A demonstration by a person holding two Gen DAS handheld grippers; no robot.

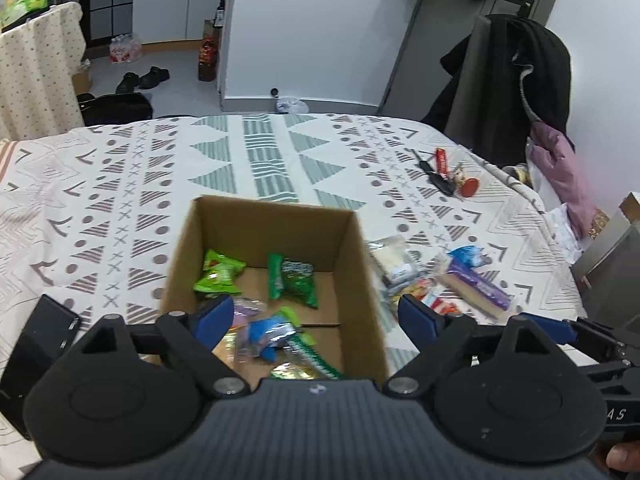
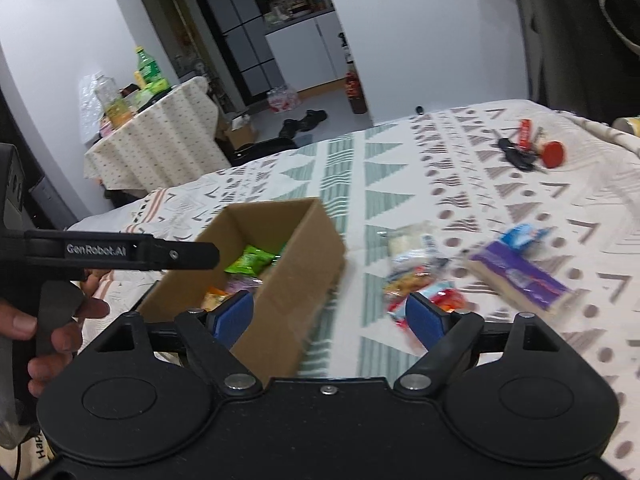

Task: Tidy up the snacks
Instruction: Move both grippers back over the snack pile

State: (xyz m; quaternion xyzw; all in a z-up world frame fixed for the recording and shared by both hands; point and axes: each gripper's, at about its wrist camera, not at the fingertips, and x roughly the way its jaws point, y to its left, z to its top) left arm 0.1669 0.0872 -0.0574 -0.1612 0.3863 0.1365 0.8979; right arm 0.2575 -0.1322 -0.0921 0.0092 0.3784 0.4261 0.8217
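An open brown cardboard box [image 1: 276,216] sat on a bed covered with a white cloth printed with grey and green triangles [image 1: 120,184]. Inside lay bright green snack packets [image 1: 219,273], a darker green packet [image 1: 298,282] and a blue wrapped sweet [image 1: 264,330]. The left gripper [image 1: 316,322] hung over the box's near edge, its blue-padded jaws spread wide and holding nothing. The right gripper [image 2: 330,318] hovered beside the box, its jaws likewise wide apart and empty. To the box's right lay a loose pile of mixed snack packets [image 2: 420,276] and a purple-wrapped rectangular pack [image 2: 520,280], both blurred.
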